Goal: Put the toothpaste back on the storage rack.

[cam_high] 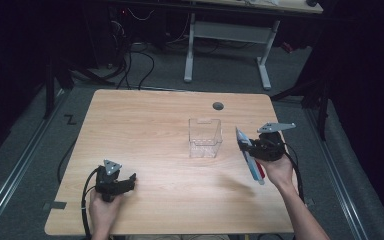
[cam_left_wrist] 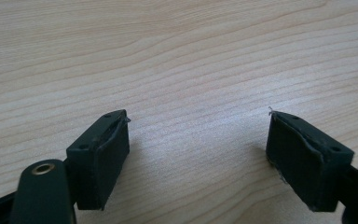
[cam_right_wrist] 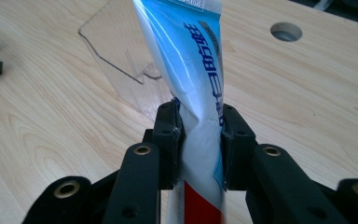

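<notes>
I hold my right hand-held gripper above the right part of the light wooden desk, and its two black jaws pinch a soft blue, white and red toothpaste tube. In the right gripper view the tube runs up between the pads, which press into its white middle from both sides, so that the plastic bulges around them. The flat crimped end with blue lettering points away from me, and the red part hangs down below the jaws. From the high view the tube is lifted off the desk and slants, its crimped end up and toward the far side, its lower end near my right hand.

Just to the left of the tube stands a small clear plastic box, open at the top, on the desk's middle right. In the right gripper view the box lies just behind and beside the tube; the two are close, but I cannot tell whether they touch. A round grey cable hole sits in the desk behind the box.

My left hand-held gripper rests low at the near left part of the desk, well apart from the box and the tube. Its jaws are spread wide in the left gripper view, with bare wood grain between the pads and nothing gripped.
</notes>
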